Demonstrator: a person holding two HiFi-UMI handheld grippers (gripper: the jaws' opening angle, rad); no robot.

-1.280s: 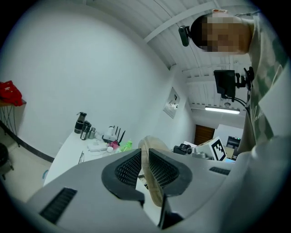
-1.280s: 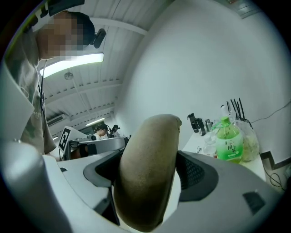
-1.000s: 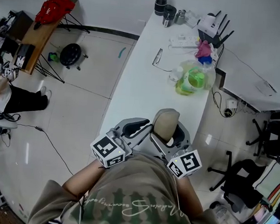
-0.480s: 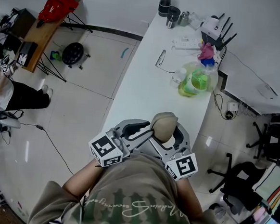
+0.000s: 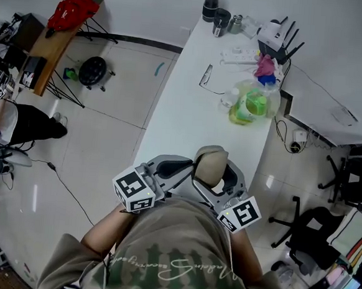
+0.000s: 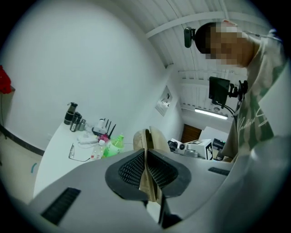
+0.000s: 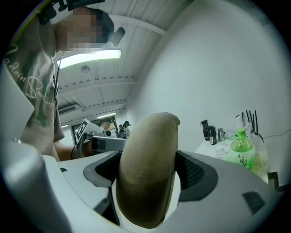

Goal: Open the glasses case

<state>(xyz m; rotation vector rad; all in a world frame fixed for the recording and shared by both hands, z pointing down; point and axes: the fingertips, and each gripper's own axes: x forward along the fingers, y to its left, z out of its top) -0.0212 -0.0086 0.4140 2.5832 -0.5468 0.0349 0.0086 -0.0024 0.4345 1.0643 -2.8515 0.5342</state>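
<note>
White tabletop below, w/ clutter at far end. Glasses case held above near end: right tongs clamp its body, left tongs closing on thin lid edge. Est. lid barely parted; pull-apart remains.

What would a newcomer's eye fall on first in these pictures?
A tan glasses case, held over the near end of the white table. The right hand-held gripper clamps its body, while the left hand-held gripper is closing its jaws on its thin edge. Farther along the table stands a green bottle.
</note>
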